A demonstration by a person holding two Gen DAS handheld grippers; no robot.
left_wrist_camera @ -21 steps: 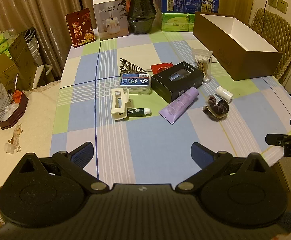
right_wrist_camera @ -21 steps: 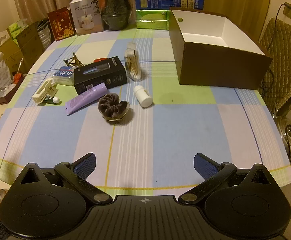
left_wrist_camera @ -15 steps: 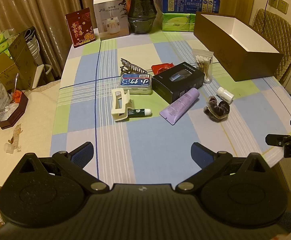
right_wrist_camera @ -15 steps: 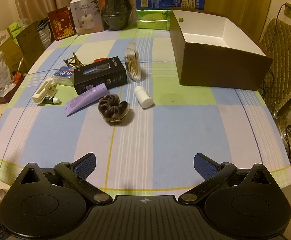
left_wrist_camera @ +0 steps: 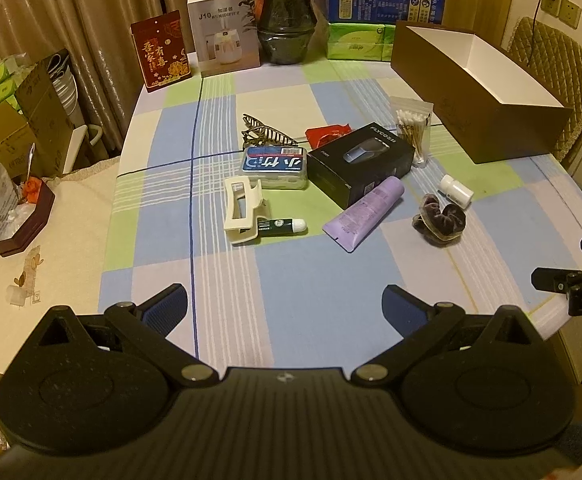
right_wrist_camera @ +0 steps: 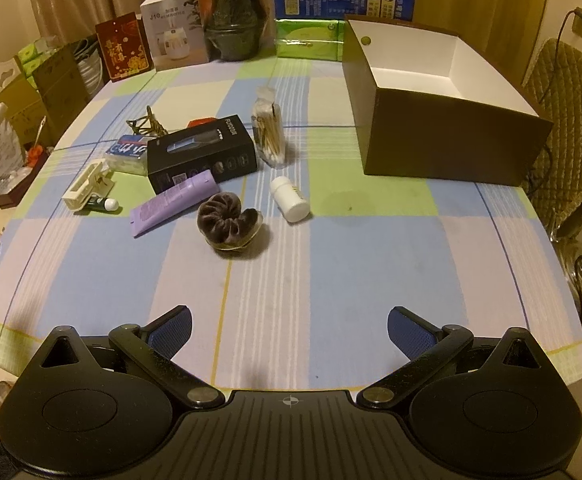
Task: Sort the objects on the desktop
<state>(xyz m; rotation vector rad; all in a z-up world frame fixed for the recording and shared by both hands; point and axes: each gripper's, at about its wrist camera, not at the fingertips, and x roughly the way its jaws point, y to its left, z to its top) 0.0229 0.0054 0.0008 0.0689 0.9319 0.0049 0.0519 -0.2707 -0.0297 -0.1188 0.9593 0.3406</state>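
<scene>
Small objects lie in a loose cluster mid-table: a black razor box (left_wrist_camera: 361,164) (right_wrist_camera: 203,152), a purple tube (left_wrist_camera: 365,213) (right_wrist_camera: 173,202), a dark scrunchie (left_wrist_camera: 439,220) (right_wrist_camera: 231,220), a white pill bottle (left_wrist_camera: 456,191) (right_wrist_camera: 289,199), a bag of cotton swabs (left_wrist_camera: 411,128) (right_wrist_camera: 269,128), a cream hair clip (left_wrist_camera: 243,210) (right_wrist_camera: 87,188), a green lip balm (left_wrist_camera: 281,224), a blue tissue pack (left_wrist_camera: 275,166) and a metal leaf clip (left_wrist_camera: 265,132). An open brown box (left_wrist_camera: 479,92) (right_wrist_camera: 443,100) stands at the right. My left gripper (left_wrist_camera: 285,304) and right gripper (right_wrist_camera: 289,326) hover wide open near the table's front edge, both empty.
Boxes, a dark vase (left_wrist_camera: 288,16) and green tissue packs (left_wrist_camera: 359,42) line the far edge of the checked tablecloth (right_wrist_camera: 331,272). A quilted chair (right_wrist_camera: 571,120) stands right of the table. Cartons and bags (left_wrist_camera: 15,128) crowd the left side.
</scene>
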